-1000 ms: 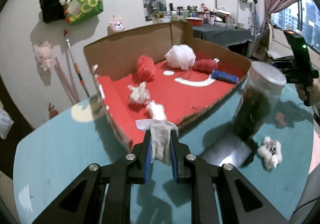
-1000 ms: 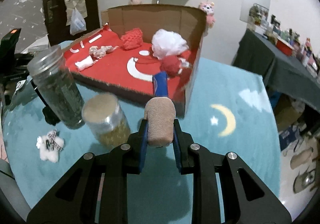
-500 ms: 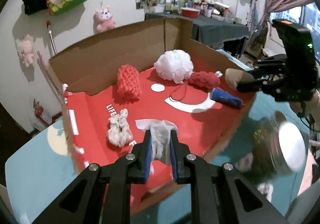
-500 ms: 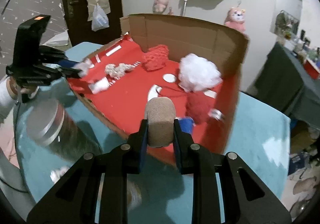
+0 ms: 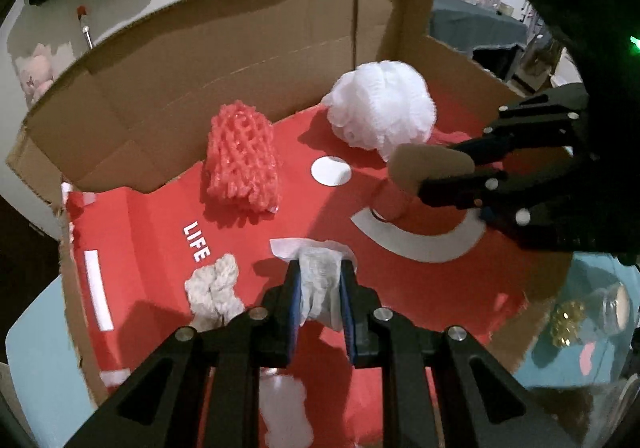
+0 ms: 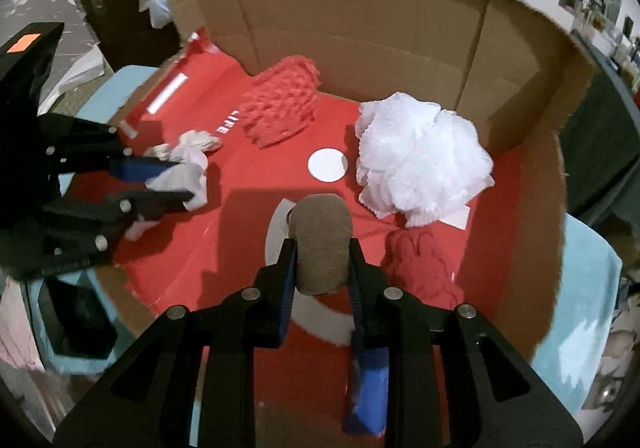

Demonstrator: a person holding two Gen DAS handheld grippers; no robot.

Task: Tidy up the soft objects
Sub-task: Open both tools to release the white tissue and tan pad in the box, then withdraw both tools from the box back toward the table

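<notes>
An open cardboard box (image 5: 248, 48) with a red floor (image 6: 256, 176) holds soft things. My left gripper (image 5: 320, 280) is shut on a white tissue wad (image 5: 320, 272) and holds it over the box's near left part; it also shows in the right wrist view (image 6: 172, 184). My right gripper (image 6: 322, 260) is shut on a tan roll of cloth (image 6: 322, 244) over the box's middle; it also shows in the left wrist view (image 5: 444, 176). Inside lie a white mesh puff (image 5: 380, 108), a red foam net (image 5: 240, 160), a knotted white rag (image 5: 214, 292) and a red knit ball (image 6: 420, 268).
A blue roll (image 6: 368, 392) lies in the box under my right gripper. A white fluffy piece (image 5: 284, 408) lies in the box below my left gripper. A glass jar (image 5: 580, 320) stands on the light blue table (image 5: 36, 348) outside the box's right edge.
Both grippers moved forward from above the table to over the box floor, each still holding its item. The two grippers are closer to each other.
</notes>
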